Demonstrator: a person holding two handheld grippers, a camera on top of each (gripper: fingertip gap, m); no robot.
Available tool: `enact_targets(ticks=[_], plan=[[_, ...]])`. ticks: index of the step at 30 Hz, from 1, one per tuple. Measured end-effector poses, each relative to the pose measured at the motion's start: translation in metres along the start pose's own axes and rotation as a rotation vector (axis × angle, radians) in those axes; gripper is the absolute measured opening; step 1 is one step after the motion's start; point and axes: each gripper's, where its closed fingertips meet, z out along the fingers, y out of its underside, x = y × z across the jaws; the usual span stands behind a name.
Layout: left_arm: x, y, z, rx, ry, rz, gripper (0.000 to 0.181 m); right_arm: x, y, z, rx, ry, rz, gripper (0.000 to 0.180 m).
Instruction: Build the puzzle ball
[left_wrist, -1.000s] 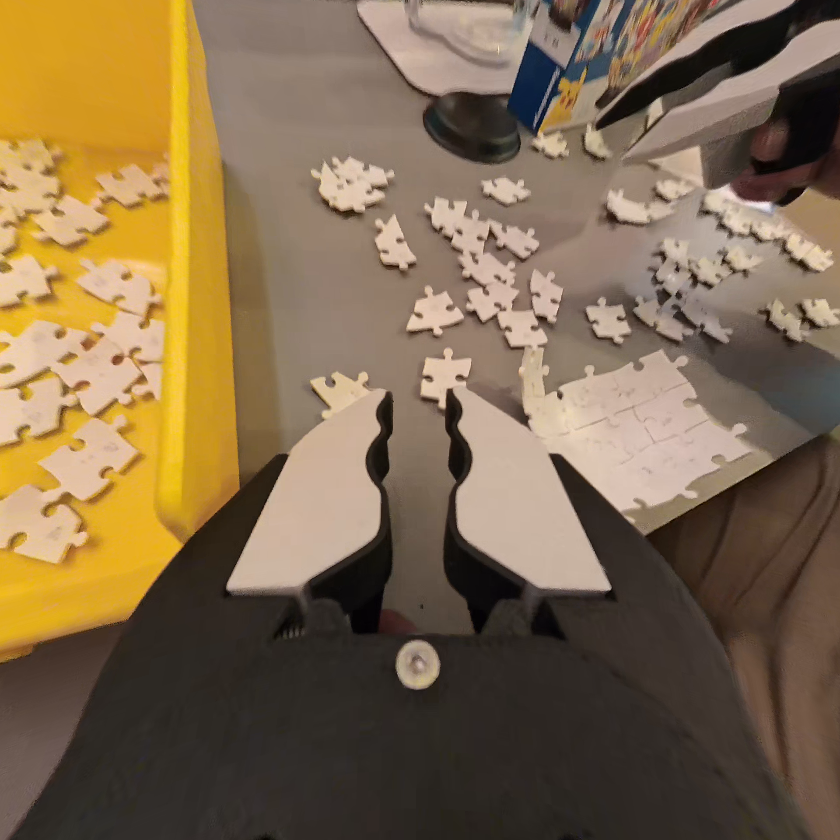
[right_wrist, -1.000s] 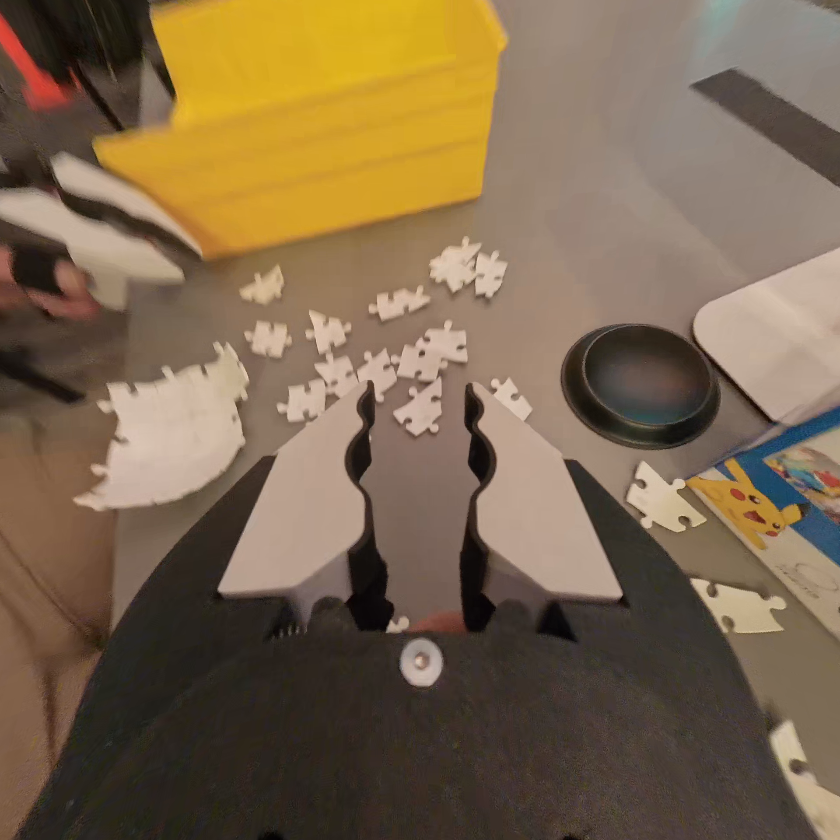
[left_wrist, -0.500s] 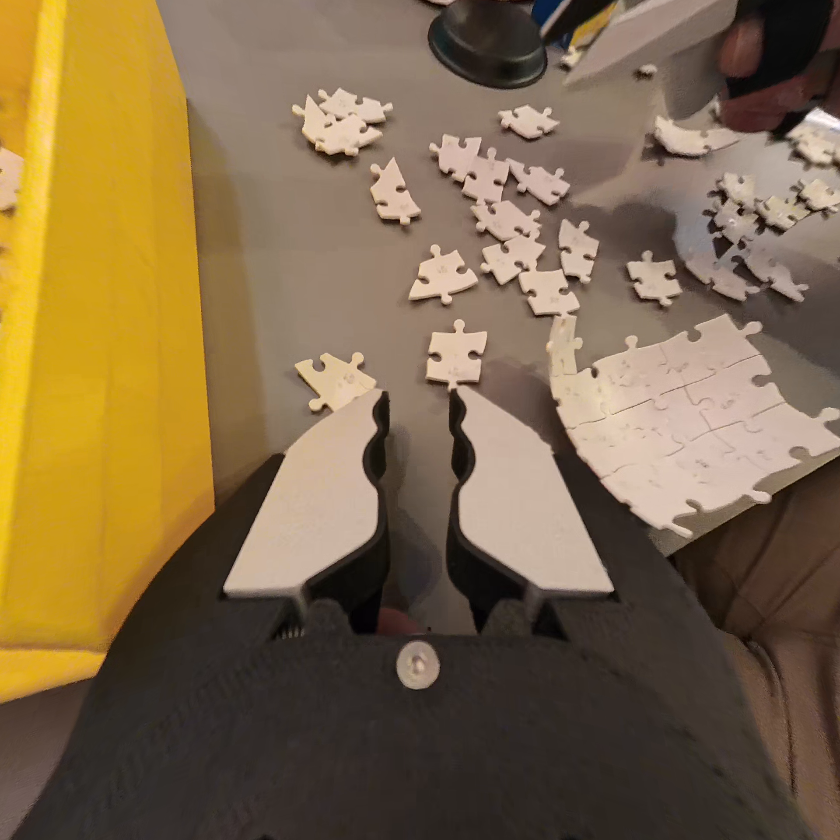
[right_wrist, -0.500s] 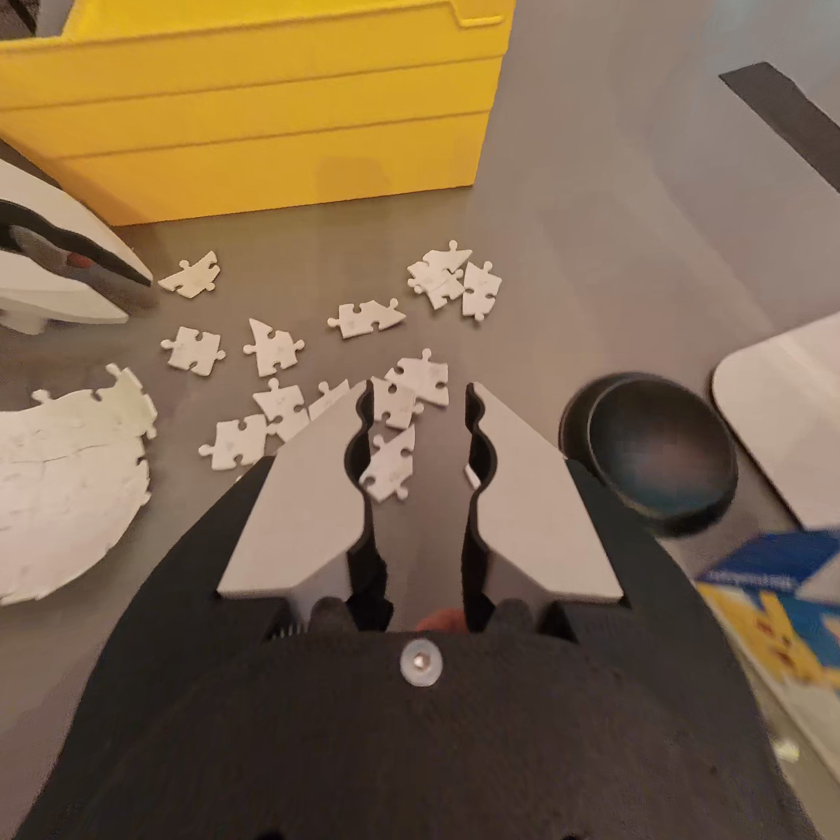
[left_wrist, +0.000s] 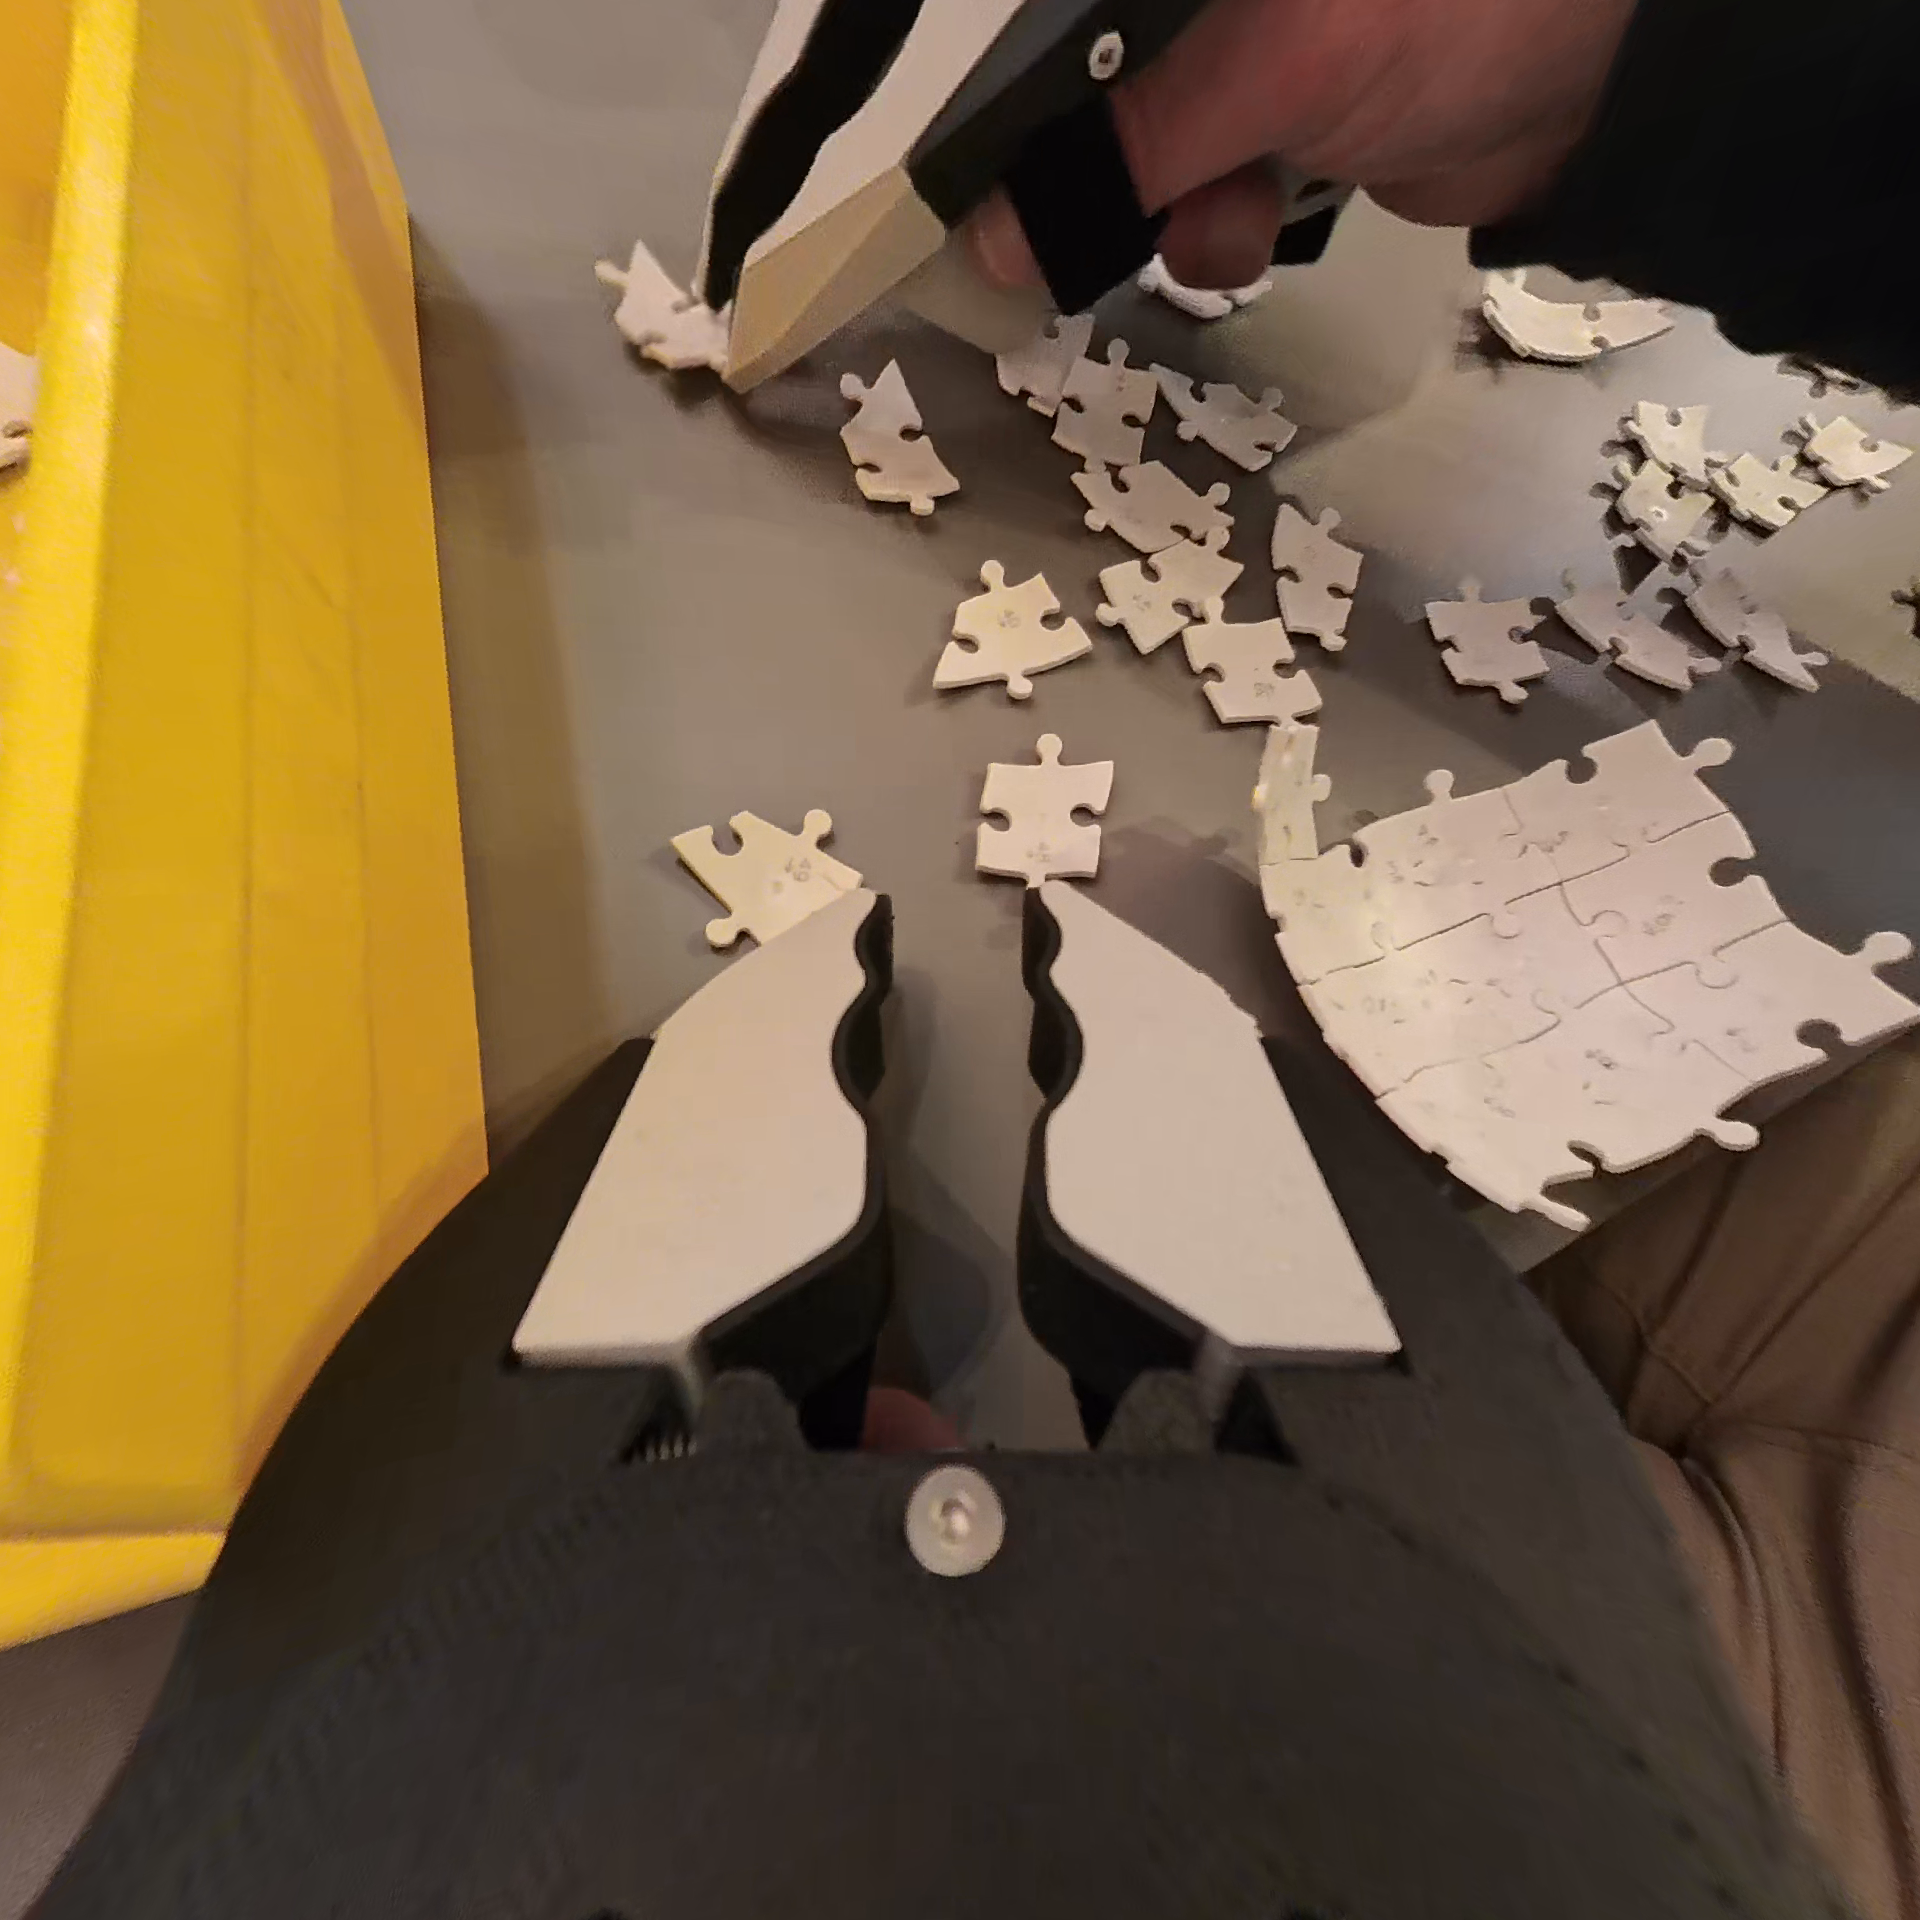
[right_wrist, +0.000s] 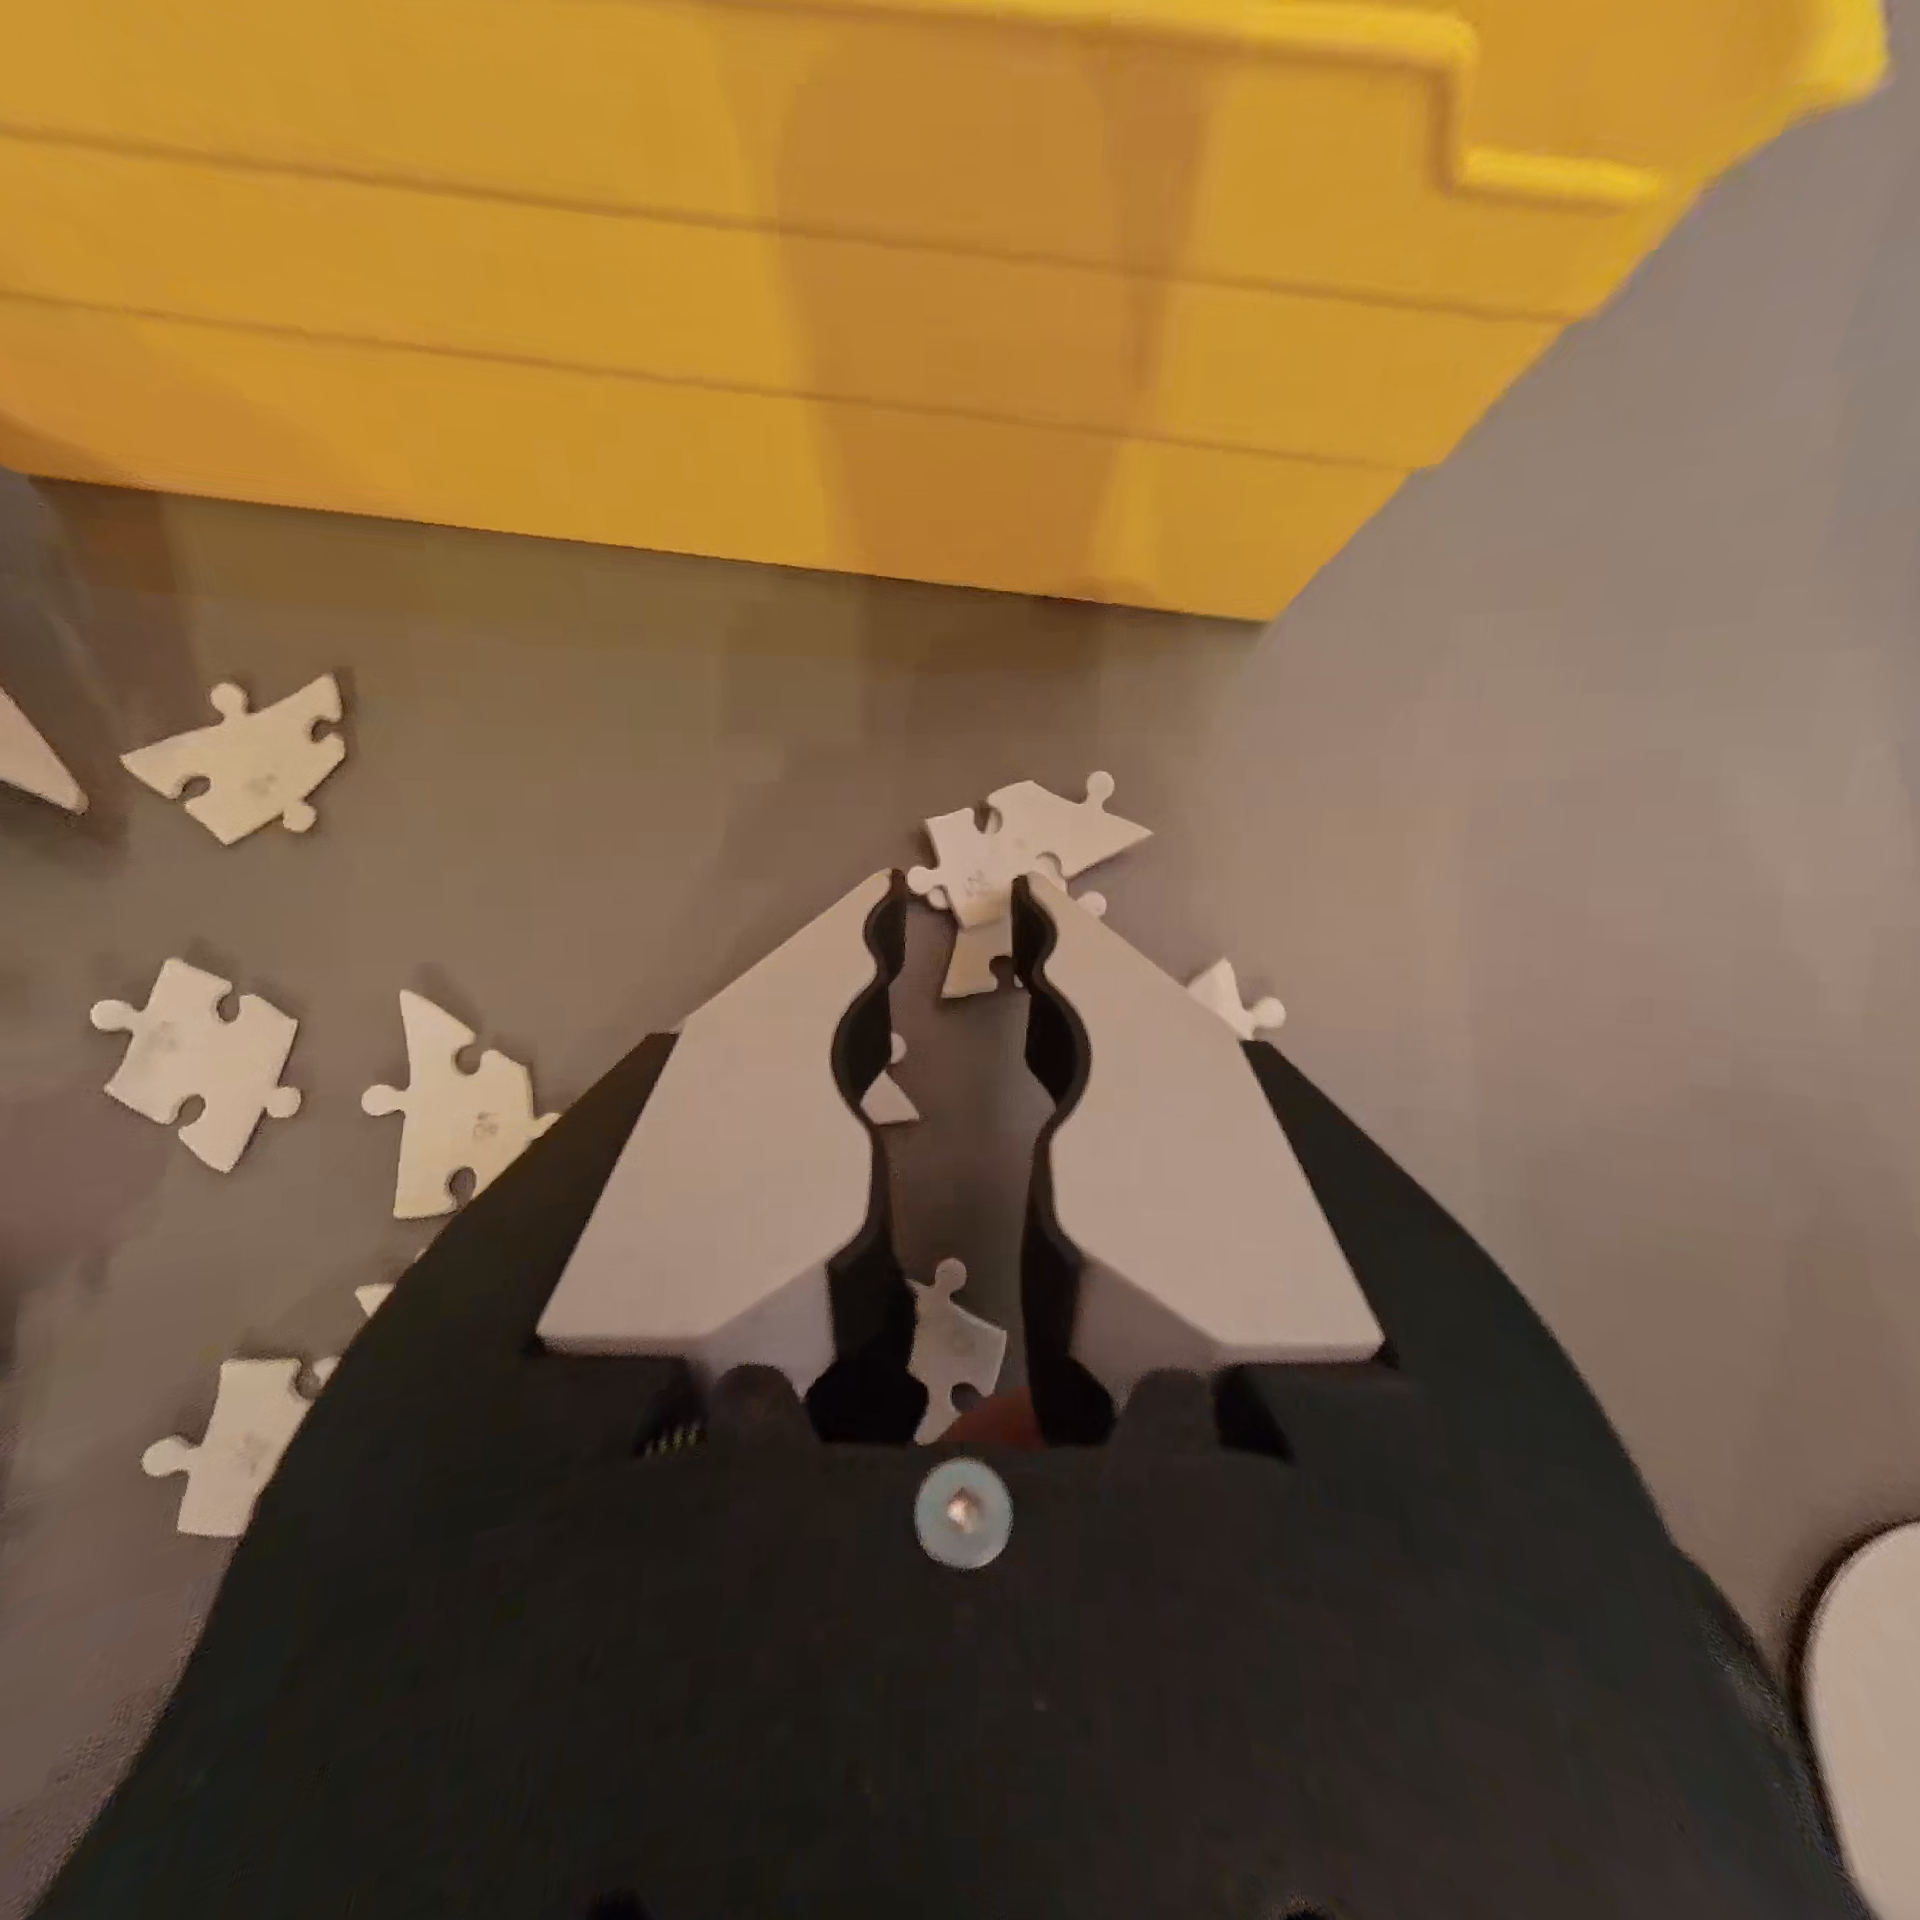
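Several loose white puzzle pieces lie face down on the grey table. A curved, joined section of the puzzle ball (left_wrist: 1579, 966) rests at the table's near edge, right of my left gripper (left_wrist: 956, 904). The left gripper is open and empty, its tips just short of a square piece (left_wrist: 1044, 821) and a second piece (left_wrist: 774, 873). My right gripper (right_wrist: 958, 885) is open, low over a small cluster of pieces (right_wrist: 1023, 842) near the yellow bin; it also shows in the left wrist view (left_wrist: 727, 312), tips down at that cluster (left_wrist: 665, 312).
A tall yellow bin (left_wrist: 208, 727) stands along the left; its side (right_wrist: 727, 312) fills the back of the right wrist view. A white rounded mat corner (right_wrist: 1870, 1662) sits at the right. Beyond the table's near edge is brown fabric (left_wrist: 1766, 1351). Left tips to right tips: about 15 centimetres. To reach the square piece (left_wrist: 1044, 821) in a straight line is about 4 centimetres for my left fingers, about 12 centimetres for my right. It turns up in the right wrist view (right_wrist: 202, 1057) as well.
My right gripper has swung left and forward from the middle pieces to the cluster by the bin and dropped low. The left gripper has hardly moved.
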Motion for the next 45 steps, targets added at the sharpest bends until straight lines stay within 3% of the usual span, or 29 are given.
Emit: enact_targets(ticks=[4,8,11,25,37,41,45], plan=[[0.001,-0.001,0.0,0.004,0.008,0.001,0.024,-0.016,0.001,0.001,-0.019,-0.062,-0.093,0.015],[0.001,-0.001,0.0,0.006,0.011,0.001,0.024,-0.004,-0.004,-0.006,0.017,-0.038,-0.035,0.019],[0.001,0.0,0.0,0.005,0.013,0.001,0.024,0.005,0.011,-0.003,-0.057,0.008,-0.067,0.012],[0.002,0.001,0.001,-0.007,0.011,0.007,0.025,0.009,0.037,-0.026,-0.18,0.035,-0.119,0.012],[0.002,0.001,0.001,-0.01,0.016,0.004,0.025,0.005,0.024,-0.024,-0.12,0.019,-0.224,0.025],[0.002,0.001,0.001,-0.009,0.016,0.003,0.025,0.003,0.025,-0.014,-0.146,-0.005,-0.265,0.001],[0.002,0.001,0.001,-0.008,0.02,0.001,0.026,0.003,0.022,-0.014,-0.149,-0.014,-0.279,0.0]])
